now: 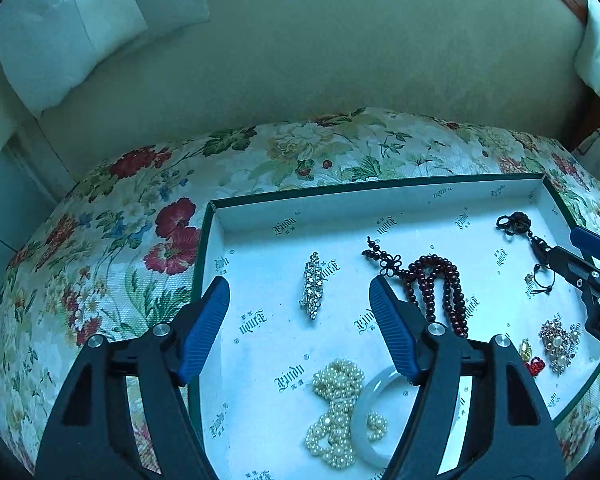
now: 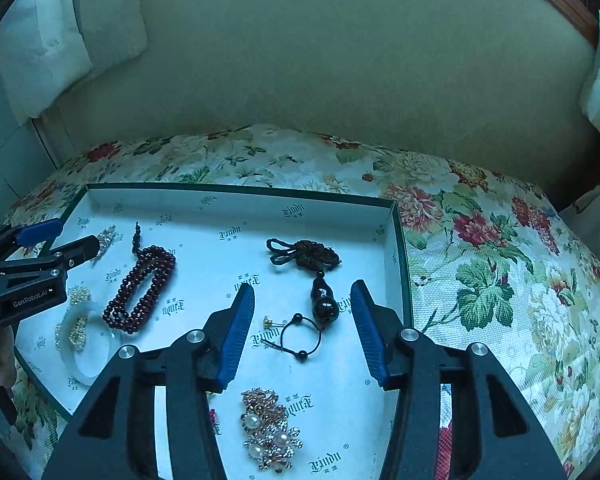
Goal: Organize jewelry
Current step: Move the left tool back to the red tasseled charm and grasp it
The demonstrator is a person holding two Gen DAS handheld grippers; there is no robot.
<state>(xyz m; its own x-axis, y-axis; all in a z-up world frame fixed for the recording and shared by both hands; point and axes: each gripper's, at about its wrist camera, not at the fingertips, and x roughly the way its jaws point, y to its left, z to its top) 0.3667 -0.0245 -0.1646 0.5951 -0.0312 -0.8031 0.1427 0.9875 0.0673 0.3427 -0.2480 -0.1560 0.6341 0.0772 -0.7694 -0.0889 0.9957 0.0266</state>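
Nearest the lens in the left wrist view we logged the left tool (image 1: 300, 312), its two blue-padded fingers spread wide and holding nothing. It hung over the left half of a shallow white-lined box (image 1: 260, 216) with a dark green rim. Between and below its fingers lay a heap of pearl beads (image 1: 336, 408), overlapped by a pale white bangle (image 1: 366, 436). Further out, centred between the fingertips, lay a rhinestone hair clip (image 1: 313, 285). Just beyond the right finger we noted a dark red bead string (image 1: 432, 284) folded in loops.

In the right wrist view the right tool (image 2: 302, 308) was likewise wide open and empty, hanging over the right half of the box (image 2: 236, 190). Closest to that camera, between the finger bases, lay a gold brooch with pearls (image 2: 270, 430). Further out between the pads sat a thin black cord bracelet (image 2: 300, 336) with small beads, a tiny gold stud (image 2: 267, 322) just left of it. Touching the bracelet's far side was a dark gourd pendant (image 2: 323, 300), its knotted cord (image 2: 304, 255) stretching toward the box's far wall. A small red piece (image 1: 535, 366) sat beside the brooch in the left wrist view; we could not identify it.

The box rested on a floral bedspread (image 2: 480, 240). Behind it rose a plain padded headboard (image 2: 340, 60), with a white pillow (image 1: 60, 40) leaning at the left.
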